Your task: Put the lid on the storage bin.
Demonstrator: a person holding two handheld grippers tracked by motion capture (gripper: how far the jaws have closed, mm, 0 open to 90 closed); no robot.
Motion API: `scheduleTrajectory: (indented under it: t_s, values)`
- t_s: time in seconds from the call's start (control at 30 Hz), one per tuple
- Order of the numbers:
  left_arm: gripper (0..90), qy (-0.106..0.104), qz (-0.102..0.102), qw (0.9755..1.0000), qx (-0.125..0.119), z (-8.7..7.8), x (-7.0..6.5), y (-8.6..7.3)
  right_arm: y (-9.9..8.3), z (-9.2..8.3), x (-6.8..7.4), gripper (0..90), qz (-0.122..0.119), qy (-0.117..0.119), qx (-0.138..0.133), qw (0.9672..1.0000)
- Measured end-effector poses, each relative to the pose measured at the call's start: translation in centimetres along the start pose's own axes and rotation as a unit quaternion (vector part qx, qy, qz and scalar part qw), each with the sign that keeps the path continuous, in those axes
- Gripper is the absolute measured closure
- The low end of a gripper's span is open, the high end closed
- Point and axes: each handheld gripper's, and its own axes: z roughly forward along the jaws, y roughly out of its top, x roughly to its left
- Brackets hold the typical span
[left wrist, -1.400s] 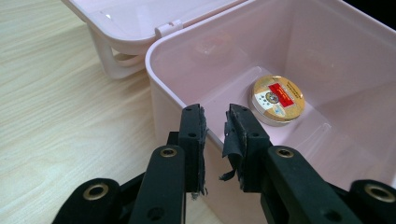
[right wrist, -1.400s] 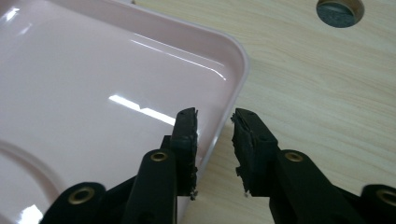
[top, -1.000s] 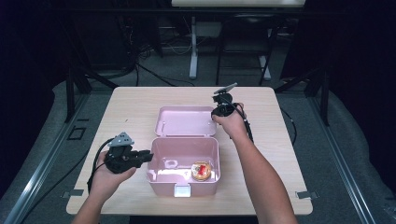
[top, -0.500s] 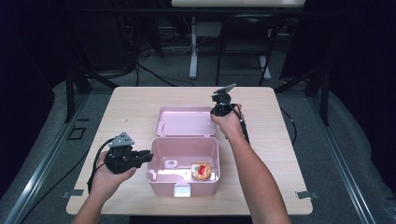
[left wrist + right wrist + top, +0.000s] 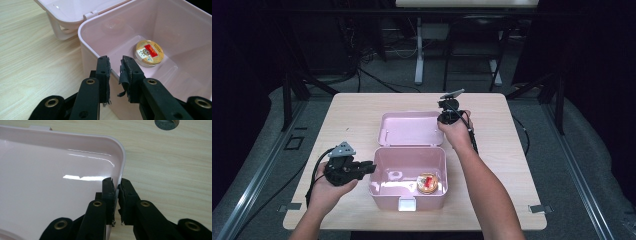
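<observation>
An open pink box [image 5: 408, 149] sits on the table's near half, its lid [image 5: 409, 129] laid flat behind it. A round gold tin with a red label [image 5: 427, 182] lies inside, at the right. My left gripper [image 5: 371, 167] reaches in from the left and is shut on the box's left wall [image 5: 87, 37], one jaw inside and one outside. The tin [image 5: 149, 51] lies beyond my left gripper [image 5: 115, 63]. My right gripper [image 5: 442, 120] stands at the lid's right rear corner. Its jaws [image 5: 116, 185] have just been closing and now pinch the lid's rim [image 5: 123, 162].
The box has a white clasp [image 5: 407, 204] on its front wall, near the table's front edge. A round cable hole [image 5: 167, 123] is set in the light wood tabletop [image 5: 512, 150] past the lid. Both forearms come in from the bottom. Dark floor and stands surround the table.
</observation>
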Motion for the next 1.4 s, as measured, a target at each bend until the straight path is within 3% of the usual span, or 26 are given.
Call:
scheduleTrajectory:
  t_s: [0.57, 1.4]
  values:
    - [76.1, -0.001, -0.005, 1.0, -0.002, 0.0, 0.0, 0.0, 0.1, -1.6, 0.2, 84.9, 0.004, 0.005, -0.033, 0.9994]
    - [76.1, 0.0, -0.007, 1.0, -0.002, 0.0, 0.0, 0.0, -0.1, -5.4, 0.7, 86.1, -0.017, 0.009, -0.086, 0.9961]
